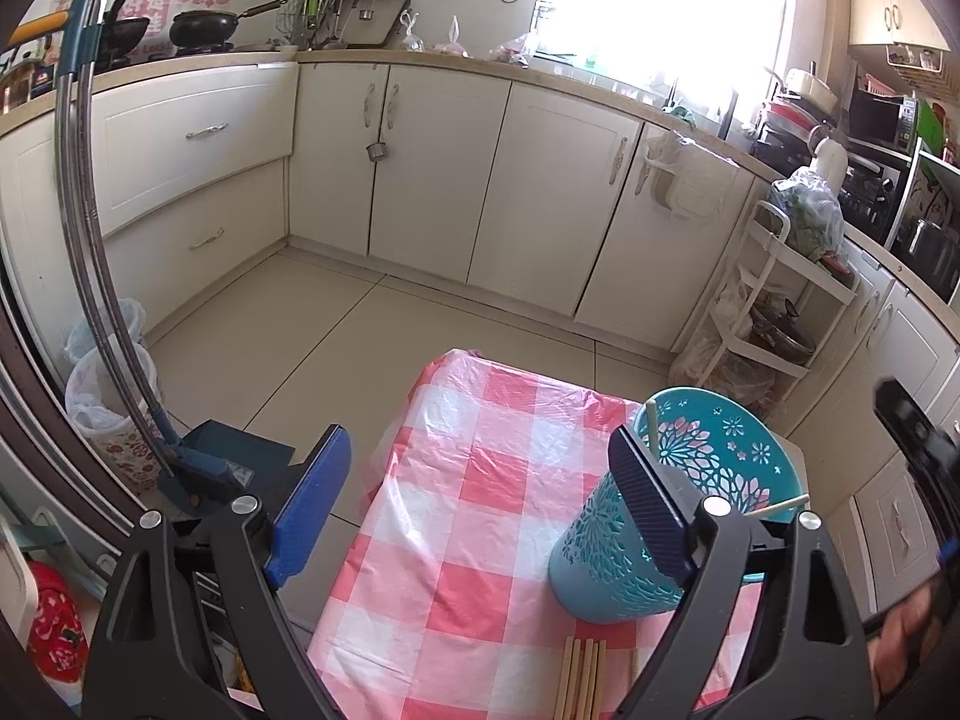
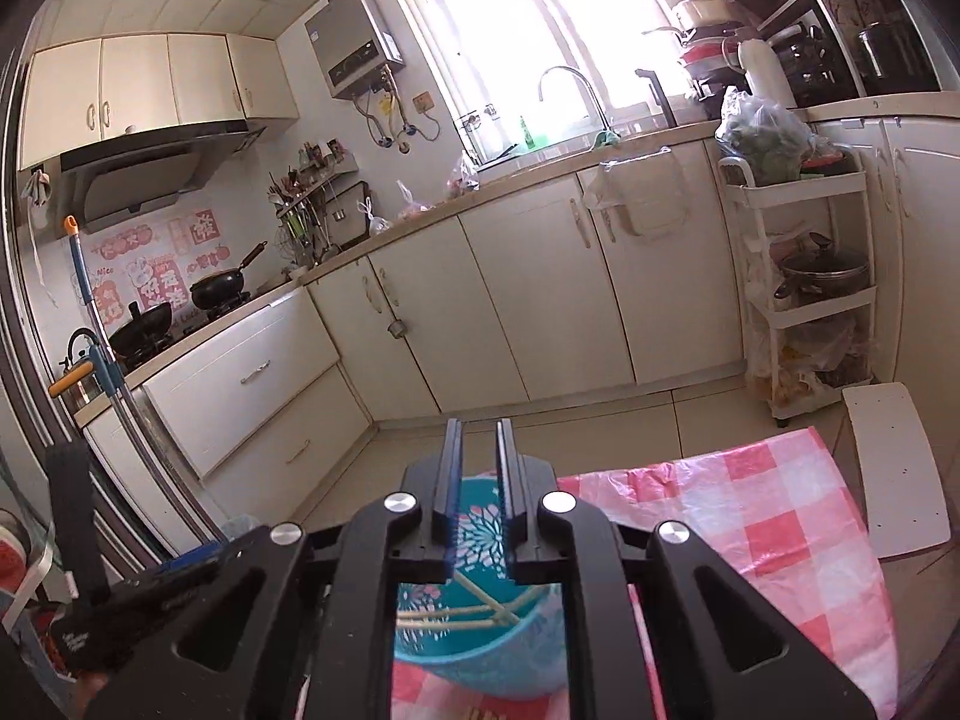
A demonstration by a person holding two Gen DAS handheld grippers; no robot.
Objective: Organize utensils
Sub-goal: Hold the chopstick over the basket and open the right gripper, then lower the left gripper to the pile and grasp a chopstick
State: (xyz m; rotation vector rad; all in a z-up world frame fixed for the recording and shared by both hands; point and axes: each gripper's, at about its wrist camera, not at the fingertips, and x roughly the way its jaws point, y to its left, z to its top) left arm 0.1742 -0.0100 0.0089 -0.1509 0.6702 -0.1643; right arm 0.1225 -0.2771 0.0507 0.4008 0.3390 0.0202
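The right gripper hangs over the teal perforated plastic utensil holder, jaws a narrow slit with nothing between them. The left gripper gapes wide, empty, its right finger at the holder's 9 o'clock wall. A nudge there could likely topple it. Pale wooden chopsticks lean crosswise inside; more chopsticks lie on the pink checked tablecloth, long axis toward 12.

Chopsticks cut off by bottom edge; holder base hidden behind tool.
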